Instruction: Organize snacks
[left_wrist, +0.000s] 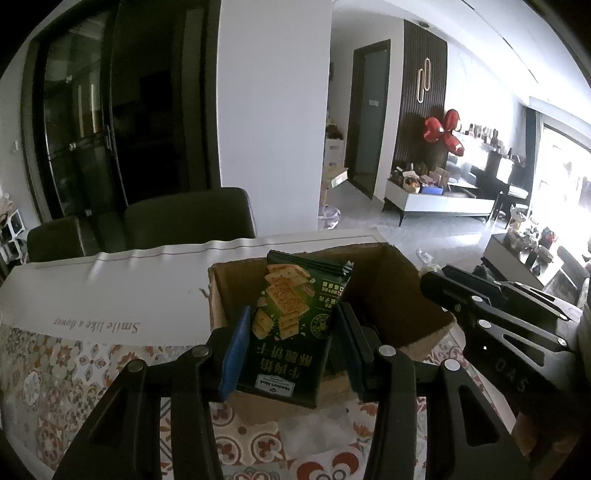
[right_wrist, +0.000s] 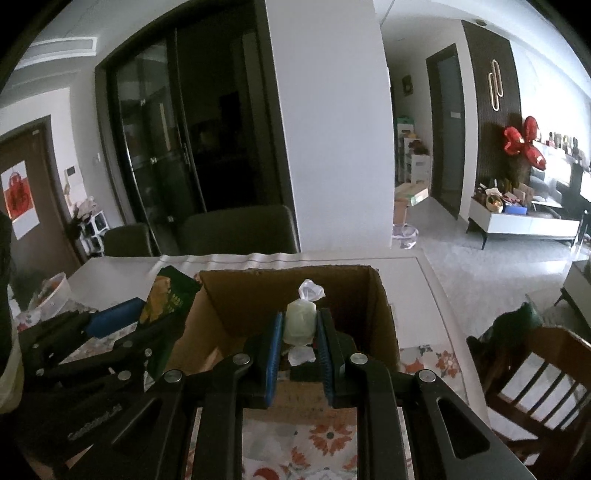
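My left gripper (left_wrist: 291, 343) is shut on a dark green cracker packet (left_wrist: 291, 321) and holds it upright over the near wall of an open cardboard box (left_wrist: 391, 288). My right gripper (right_wrist: 299, 343) is shut on a pale green snack in a clear wrapper (right_wrist: 300, 323), just above the near edge of the same box (right_wrist: 376, 314). The cracker packet (right_wrist: 166, 299) and the left gripper (right_wrist: 110, 328) show at the left of the right wrist view. The right gripper (left_wrist: 491, 306) shows at the right of the left wrist view.
The box stands on a table with a floral patterned cloth (left_wrist: 55, 373) and a white cloth (left_wrist: 129, 288) behind it. Dark chairs (left_wrist: 188, 218) stand at the far side. A wooden chair (right_wrist: 543, 384) is at the right. A round container (right_wrist: 51, 295) sits at the table's left.
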